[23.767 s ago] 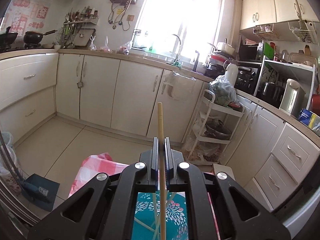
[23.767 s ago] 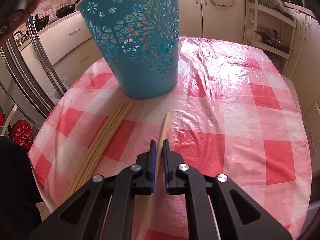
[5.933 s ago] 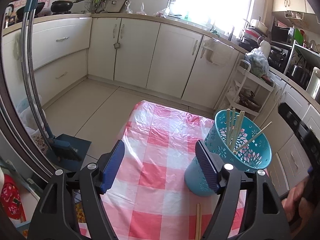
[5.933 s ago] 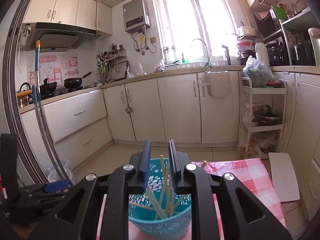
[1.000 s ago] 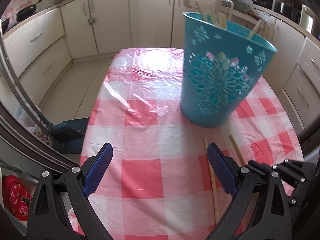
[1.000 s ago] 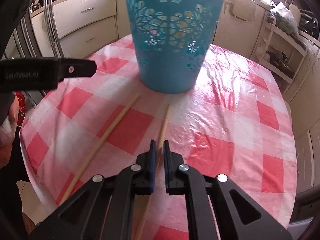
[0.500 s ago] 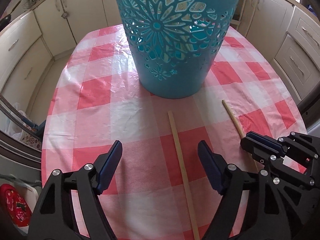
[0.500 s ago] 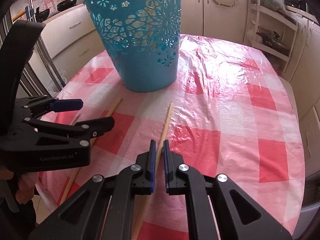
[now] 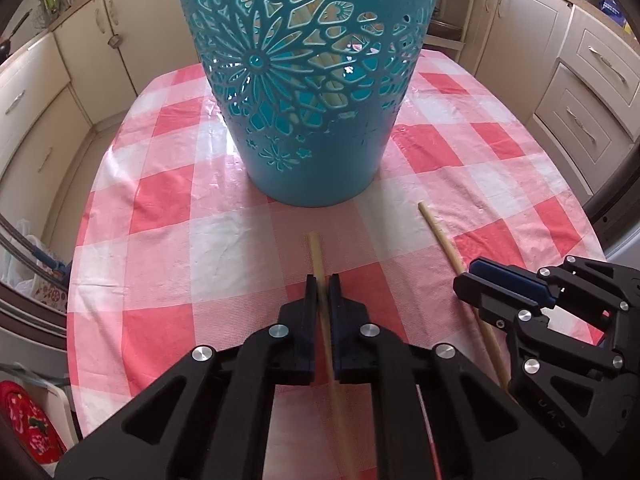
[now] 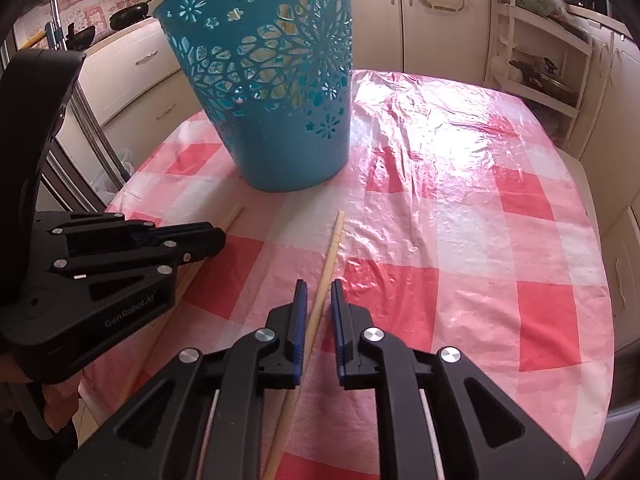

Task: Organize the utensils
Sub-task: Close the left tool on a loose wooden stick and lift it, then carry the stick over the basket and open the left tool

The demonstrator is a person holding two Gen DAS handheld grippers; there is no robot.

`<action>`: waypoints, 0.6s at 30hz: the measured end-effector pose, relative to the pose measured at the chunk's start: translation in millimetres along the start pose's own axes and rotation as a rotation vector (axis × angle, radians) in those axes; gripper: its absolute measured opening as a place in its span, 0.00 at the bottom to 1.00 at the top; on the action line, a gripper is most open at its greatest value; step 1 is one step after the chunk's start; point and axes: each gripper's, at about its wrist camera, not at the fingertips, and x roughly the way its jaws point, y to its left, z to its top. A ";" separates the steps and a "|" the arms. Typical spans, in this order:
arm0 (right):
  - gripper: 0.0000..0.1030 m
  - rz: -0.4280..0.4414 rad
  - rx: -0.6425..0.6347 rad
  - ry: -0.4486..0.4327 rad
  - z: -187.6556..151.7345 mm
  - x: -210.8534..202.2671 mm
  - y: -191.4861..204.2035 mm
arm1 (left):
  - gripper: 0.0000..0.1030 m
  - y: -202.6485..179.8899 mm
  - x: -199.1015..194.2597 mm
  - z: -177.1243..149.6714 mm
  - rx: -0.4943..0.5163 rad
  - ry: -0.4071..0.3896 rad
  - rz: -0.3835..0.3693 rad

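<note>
The left gripper (image 9: pixel 323 286) has just been closed from wide open and is now being held clamped on the left chopstick (image 9: pixel 316 254), which is lying on the checked tablecloth (image 9: pixel 160 200) before the blue basket (image 9: pixel 308 80). The right gripper (image 10: pixel 319 300) is being opened slightly; its jaws are standing just clear of the right chopstick (image 10: pixel 330 248) between them. One stick is judged ready for lifting into the basket, the other released.

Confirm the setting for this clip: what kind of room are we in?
A home kitchen, most likely. Cream cabinets with drawers line the walls, a frying pan sits on the counter, and a rack holds a pot. The work happens on a table with a red checked cloth.
</note>
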 end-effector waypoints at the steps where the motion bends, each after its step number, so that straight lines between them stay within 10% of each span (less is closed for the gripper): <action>1: 0.13 -0.002 -0.003 -0.001 -0.2 0.1 0.3 | 0.05 -0.8 -0.3 0.2 0.000 0.001 -0.002; 11: 0.20 0.007 -0.016 0.003 -0.6 0.6 3.7 | 0.04 56.2 -72.9 2.5 -0.160 -0.092 -0.080; 18: 0.28 0.022 -0.009 0.010 -0.2 0.4 5.9 | 0.04 81.1 -187.9 54.8 -0.197 -0.385 -0.142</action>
